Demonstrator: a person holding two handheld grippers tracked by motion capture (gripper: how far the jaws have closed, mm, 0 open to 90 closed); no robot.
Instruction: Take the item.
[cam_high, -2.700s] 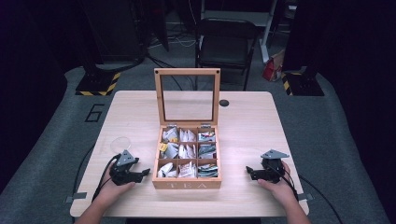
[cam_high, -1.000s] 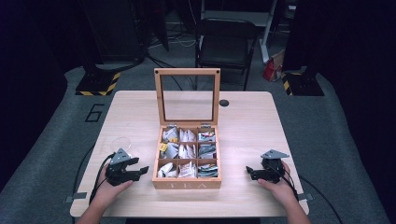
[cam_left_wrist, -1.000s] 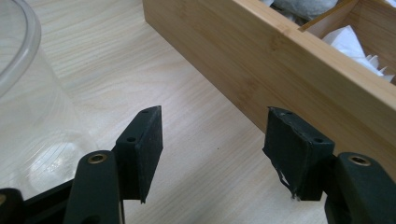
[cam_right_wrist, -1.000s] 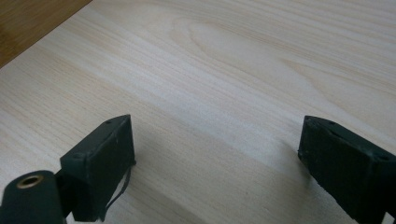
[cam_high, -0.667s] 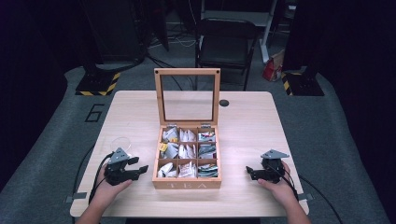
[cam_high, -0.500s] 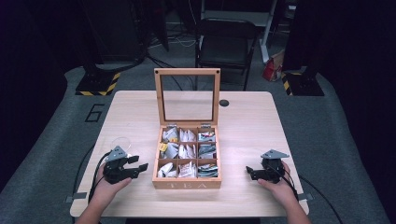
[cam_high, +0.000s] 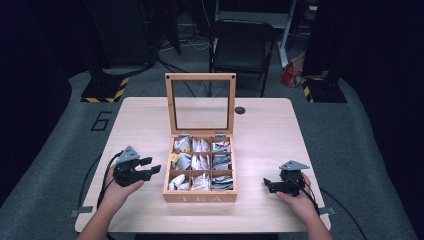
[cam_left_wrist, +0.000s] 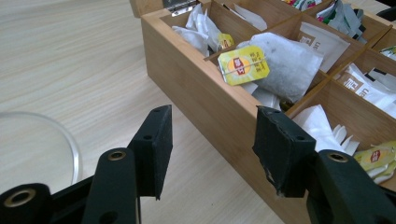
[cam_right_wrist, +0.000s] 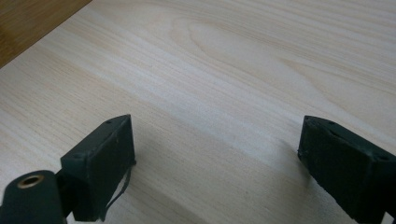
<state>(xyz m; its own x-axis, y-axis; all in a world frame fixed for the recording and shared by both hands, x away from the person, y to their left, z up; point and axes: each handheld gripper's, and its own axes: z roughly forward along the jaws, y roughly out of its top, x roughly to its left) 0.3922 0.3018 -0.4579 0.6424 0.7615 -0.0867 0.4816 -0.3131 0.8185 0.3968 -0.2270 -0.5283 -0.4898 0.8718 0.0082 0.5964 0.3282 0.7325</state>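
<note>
An open wooden tea box (cam_high: 200, 197) stands mid-table with its glass lid (cam_high: 170, 105) upright. Its compartments hold several tea bags. One tea bag with a yellow tag (cam_left_wrist: 243, 65) lies over a divider near the left wall. My left gripper (cam_high: 152, 166) is held above the table just left of the box and points at it. Its jaws have just been closing; in the left gripper view the left gripper (cam_left_wrist: 212, 154) has nothing between its pads and is open. My right gripper (cam_high: 267, 185) rests to the right of the box. Seen from its own camera, the right gripper (cam_right_wrist: 215, 158) is wide open over bare wood.
A clear round glass rim (cam_left_wrist: 46, 135) sits on the table (cam_high: 270, 135) beside my left gripper. A small dark round spot (cam_high: 240, 110) marks the table behind the box. A folding chair (cam_high: 242, 47) stands beyond the far edge.
My left gripper has lifted off the table beside the box, and its jaws stand narrower than before. The right gripper has stayed in place.
</note>
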